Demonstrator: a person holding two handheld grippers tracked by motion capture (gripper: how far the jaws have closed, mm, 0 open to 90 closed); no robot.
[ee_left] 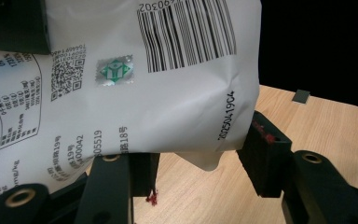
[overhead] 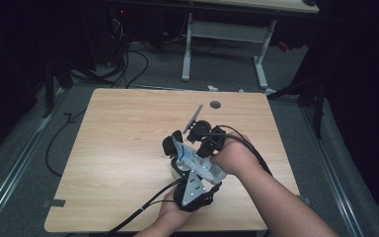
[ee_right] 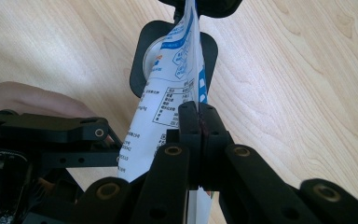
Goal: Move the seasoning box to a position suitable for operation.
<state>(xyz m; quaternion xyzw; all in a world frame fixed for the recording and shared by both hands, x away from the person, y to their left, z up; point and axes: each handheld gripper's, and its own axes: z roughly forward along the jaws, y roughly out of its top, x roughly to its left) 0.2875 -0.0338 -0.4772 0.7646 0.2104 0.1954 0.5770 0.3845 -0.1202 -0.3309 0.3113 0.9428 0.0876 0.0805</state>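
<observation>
A white pouch (overhead: 189,159) with blue print hangs over the wooden table (overhead: 123,133), held between both grippers. In the right gripper view my right gripper (ee_right: 198,111) is shut flat on one thin edge of the pouch (ee_right: 170,88). The high view has this gripper (overhead: 197,145) coming in from the right. The left gripper (overhead: 181,165) reaches up from below. In its own view the pouch (ee_left: 168,88), barcode side facing, fills the gap of the left gripper (ee_left: 203,163). Both pads (ee_left: 263,151) sit against the pouch's sides.
A black rounded piece (ee_right: 142,60) with a pale inside lies beyond the pouch, and I see the same black rounded piece (overhead: 170,144) from above. A round grommet (overhead: 215,104) is at the table's far edge. Cables and another desk's legs (overhead: 186,49) are on the floor behind.
</observation>
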